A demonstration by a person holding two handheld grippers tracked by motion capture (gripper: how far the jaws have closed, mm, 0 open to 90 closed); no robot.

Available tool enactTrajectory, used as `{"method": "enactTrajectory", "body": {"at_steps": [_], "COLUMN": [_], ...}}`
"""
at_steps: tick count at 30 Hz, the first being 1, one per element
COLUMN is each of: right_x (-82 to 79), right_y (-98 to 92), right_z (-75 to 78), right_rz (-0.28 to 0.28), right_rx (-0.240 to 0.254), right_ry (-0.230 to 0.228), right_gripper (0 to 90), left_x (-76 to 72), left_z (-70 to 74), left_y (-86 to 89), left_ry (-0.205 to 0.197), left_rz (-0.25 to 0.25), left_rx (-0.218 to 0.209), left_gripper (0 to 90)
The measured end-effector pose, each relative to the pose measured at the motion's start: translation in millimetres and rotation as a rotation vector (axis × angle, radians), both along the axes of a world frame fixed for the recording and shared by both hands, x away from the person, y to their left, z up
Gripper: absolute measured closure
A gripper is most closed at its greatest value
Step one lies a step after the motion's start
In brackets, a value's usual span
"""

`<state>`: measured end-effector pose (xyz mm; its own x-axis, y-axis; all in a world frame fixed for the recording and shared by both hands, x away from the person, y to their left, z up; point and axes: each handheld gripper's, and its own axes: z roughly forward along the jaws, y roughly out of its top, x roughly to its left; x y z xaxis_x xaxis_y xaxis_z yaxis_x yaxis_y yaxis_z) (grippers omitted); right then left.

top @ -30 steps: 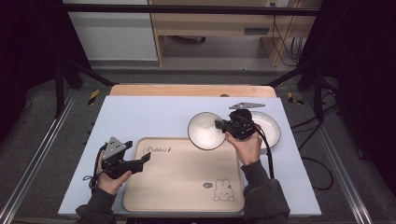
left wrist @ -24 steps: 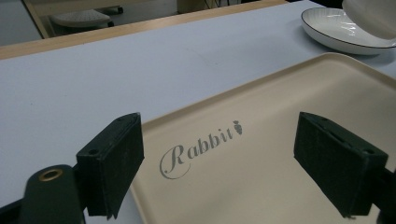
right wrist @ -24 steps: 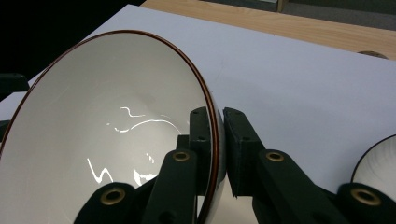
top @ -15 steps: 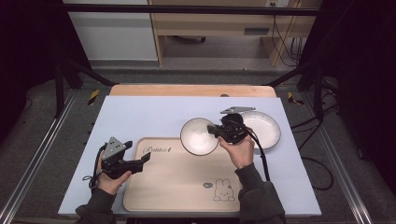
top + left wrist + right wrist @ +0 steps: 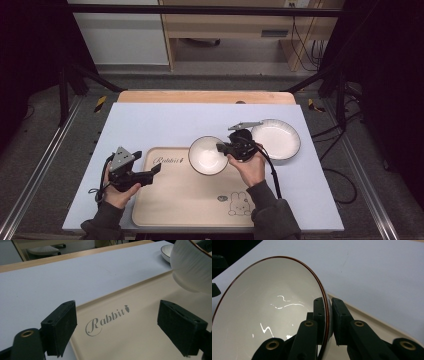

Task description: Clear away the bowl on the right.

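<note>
High view: right gripper (image 5: 223,148) pinches the near rim of a white bowl (image 5: 207,155), one jaw inside, one outside, bowl tilted above the far edge of the beige tray (image 5: 180,200). Left gripper (image 5: 150,172), jaws spread and empty, hovers over the tray's left corner. Second dish (image 5: 276,139) sits on the mat to the right. Risk: a rim-only pinch may let the bowl pivot or slip; whether its base touches the tray yet is unclear.
</note>
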<state>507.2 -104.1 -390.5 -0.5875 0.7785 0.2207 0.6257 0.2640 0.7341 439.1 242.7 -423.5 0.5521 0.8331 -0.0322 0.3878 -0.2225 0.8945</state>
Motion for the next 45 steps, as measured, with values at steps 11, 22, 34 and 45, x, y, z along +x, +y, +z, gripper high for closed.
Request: {"method": "enactTrajectory", "body": {"at_steps": [11, 22, 34, 45], "right_x": [-0.8, 4.8, 6.5, 9.1], "right_y": [11.2, 19.7, 25.2, 28.1], "right_z": [-20.6, -34.3, -45.2, -51.1], "right_rz": [0.02, 0.023, 0.033, 0.035], "right_rx": [-0.027, -0.042, -0.061, -0.065], "right_ry": [0.047, 0.074, 0.106, 0.141], "right_gripper": [82.5, 82.5, 82.3, 82.2], "left_x": [0.1, 0.2, 0.4, 0.3], "left_z": [-0.1, -0.3, -0.8, -0.7], "left_y": [-0.1, 0.0, -0.2, -0.2], "left_ry": [0.0, 0.002, 0.003, 0.002], "left_rz": [0.0, 0.001, 0.0, 0.0], "left_rx": [0.001, 0.0, 0.003, 0.001], "left_gripper": [15.5, 15.5, 15.5, 15.5]}}
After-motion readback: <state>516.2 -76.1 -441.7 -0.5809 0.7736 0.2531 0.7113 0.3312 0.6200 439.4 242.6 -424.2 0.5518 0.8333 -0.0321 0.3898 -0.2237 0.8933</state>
